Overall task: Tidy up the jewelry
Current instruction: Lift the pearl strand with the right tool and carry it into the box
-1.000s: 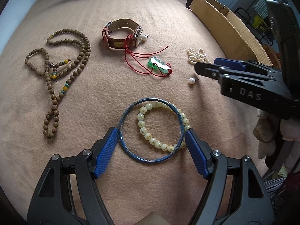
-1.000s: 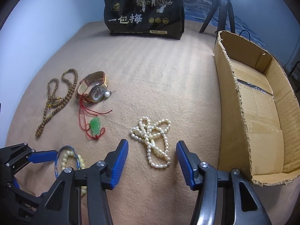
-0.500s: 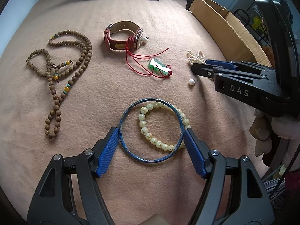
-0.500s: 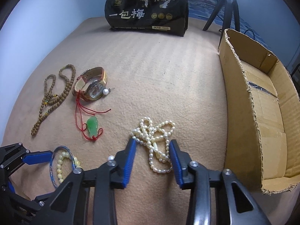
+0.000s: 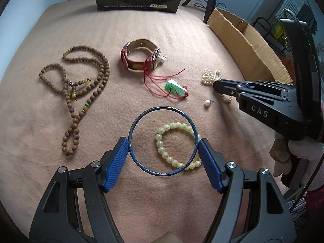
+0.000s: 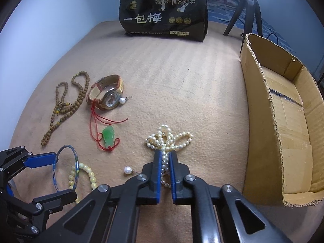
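Note:
My left gripper (image 5: pixel 163 148) is shut on a blue bangle (image 5: pixel 162 109), which tilts up off the blanket. A pale bead bracelet (image 5: pixel 172 125) lies partly inside the bangle. My right gripper (image 6: pixel 165 157) is shut on a white pearl necklace (image 6: pixel 168 137) lying on the blanket; the necklace also shows in the left wrist view (image 5: pixel 210 77). A loose pearl earring (image 6: pixel 128 170) lies just left of the right gripper. An open cardboard box (image 6: pixel 283 121) stands to the right.
A wooden bead necklace (image 5: pixel 85 89), a brown-strapped watch (image 5: pixel 139 54) with a pearl stud beside it and a green pendant on red cord (image 5: pixel 176 87) lie further back. A black bag (image 6: pixel 164 12) and a tripod (image 6: pixel 247 8) stand at the far edge.
My right gripper has moved forward and closed on the pearl necklace. My left gripper has closed on the blue bangle and tipped it up; the pale bracelet now sits off-centre within it.

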A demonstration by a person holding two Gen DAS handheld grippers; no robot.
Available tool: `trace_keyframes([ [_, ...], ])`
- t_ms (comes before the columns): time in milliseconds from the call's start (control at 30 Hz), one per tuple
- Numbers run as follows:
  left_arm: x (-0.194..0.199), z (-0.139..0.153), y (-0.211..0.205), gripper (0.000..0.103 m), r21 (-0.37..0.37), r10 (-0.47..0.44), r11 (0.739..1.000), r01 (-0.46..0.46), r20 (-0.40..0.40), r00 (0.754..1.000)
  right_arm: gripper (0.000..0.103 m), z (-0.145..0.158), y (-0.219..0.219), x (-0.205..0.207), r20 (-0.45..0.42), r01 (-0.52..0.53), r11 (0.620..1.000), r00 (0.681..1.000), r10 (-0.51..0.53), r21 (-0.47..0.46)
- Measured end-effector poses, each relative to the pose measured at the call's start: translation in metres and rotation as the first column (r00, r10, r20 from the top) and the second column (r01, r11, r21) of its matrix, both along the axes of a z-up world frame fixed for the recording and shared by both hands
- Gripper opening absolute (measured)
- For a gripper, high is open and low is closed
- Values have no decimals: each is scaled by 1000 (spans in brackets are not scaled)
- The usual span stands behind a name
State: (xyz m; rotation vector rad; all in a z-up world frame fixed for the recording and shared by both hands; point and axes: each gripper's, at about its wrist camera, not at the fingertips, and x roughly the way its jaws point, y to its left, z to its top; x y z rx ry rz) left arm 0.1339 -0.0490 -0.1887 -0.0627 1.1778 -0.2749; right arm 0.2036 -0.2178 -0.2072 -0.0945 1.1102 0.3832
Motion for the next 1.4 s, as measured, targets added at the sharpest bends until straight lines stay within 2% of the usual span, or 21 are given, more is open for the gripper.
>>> trace_keyframes([
  [300,-4,21,-3,73,7,-14,1000,13,63,998,5,28,2,-10,62,-30,999,998,27,39],
  [400,-4,26,-7,73,6,-17,1000,16,80,997,4,43,-2,-11,87,-24,998,996,19,65],
  [433,-4,28,-8,73,4,-17,1000,17,87,996,1,49,-5,-12,96,-21,997,995,14,76],
  [933,2,40,-16,73,-3,-33,999,34,130,991,1,103,-26,-15,186,2,987,982,-32,158],
  [1167,5,49,-22,73,-5,-42,999,43,154,987,1,141,-36,-19,254,5,979,966,-58,202],
  [1400,10,60,-32,73,-16,-48,999,52,178,983,1,177,-63,-22,310,44,964,942,-128,262],
])
